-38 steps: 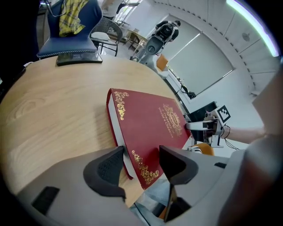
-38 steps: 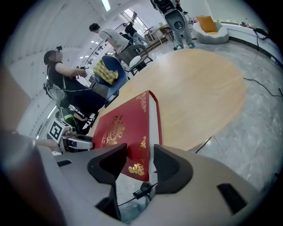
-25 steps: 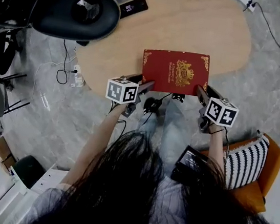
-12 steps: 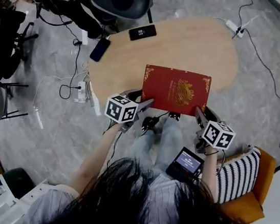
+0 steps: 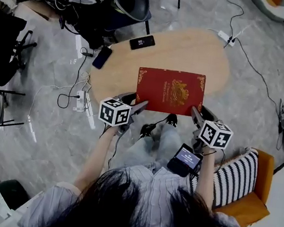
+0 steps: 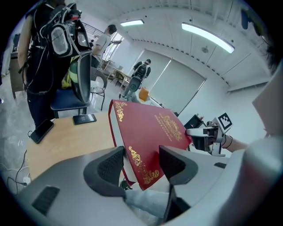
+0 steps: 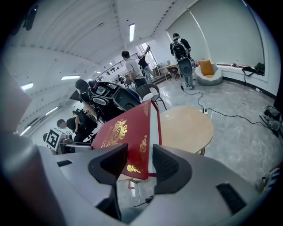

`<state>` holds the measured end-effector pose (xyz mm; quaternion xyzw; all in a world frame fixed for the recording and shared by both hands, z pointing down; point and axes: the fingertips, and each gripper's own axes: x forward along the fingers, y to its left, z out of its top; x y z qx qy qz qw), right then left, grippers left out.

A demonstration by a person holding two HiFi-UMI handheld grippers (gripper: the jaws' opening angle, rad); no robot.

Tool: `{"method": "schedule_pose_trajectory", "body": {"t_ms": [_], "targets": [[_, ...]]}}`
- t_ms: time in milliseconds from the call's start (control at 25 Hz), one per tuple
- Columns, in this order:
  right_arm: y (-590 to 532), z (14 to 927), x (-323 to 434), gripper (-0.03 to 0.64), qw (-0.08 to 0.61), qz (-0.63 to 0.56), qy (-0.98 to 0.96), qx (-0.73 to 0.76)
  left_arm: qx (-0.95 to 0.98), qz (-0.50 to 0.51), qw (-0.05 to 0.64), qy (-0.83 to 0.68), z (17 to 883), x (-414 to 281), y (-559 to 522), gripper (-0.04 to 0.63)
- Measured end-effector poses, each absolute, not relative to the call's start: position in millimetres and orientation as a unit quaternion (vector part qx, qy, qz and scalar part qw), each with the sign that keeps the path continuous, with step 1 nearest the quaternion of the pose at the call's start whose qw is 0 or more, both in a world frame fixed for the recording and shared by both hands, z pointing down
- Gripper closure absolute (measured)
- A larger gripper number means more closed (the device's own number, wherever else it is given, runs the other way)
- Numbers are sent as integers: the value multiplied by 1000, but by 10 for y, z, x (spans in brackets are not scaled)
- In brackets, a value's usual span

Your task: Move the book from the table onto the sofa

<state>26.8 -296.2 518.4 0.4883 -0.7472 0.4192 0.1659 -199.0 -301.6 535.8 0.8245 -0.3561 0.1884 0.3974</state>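
The book (image 5: pixel 170 90) is a closed red hardcover with gold corner flourishes, a gold crest and gold lettering on its front cover, which faces up. It hangs clear of the oval light-wood table (image 5: pixel 203 51), above the table's near edge, with its near left corner clamped in the left gripper (image 5: pixel 136 106) and its near right corner in the right gripper (image 5: pixel 196 113). The orange sofa (image 5: pixel 253 204), with a black-and-white striped cushion (image 5: pixel 233 178) on it, stands well apart from the book at lower right.
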Motion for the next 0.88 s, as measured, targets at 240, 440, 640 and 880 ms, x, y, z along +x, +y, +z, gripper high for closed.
{"method": "schedule_pose_trajectory", "body": {"t_ms": [240, 440, 640, 880], "targets": [[-2782, 4955, 181, 428, 150, 409, -747, 503, 839, 180, 375, -350, 5117, -2075, -2906, 344], [-2529, 4783, 133, 428, 135, 407, -734, 526, 854, 179, 358, -332, 4933, -2111, -2786, 344], [-2187, 4802, 190, 428, 119, 416, -706, 560, 869, 189, 348, -298, 4936, -2027, -2648, 344], [-1827, 5075, 792, 430, 100, 437, -662, 600, 875, 212, 359, -246, 5226, -1357, -2532, 344]]}}
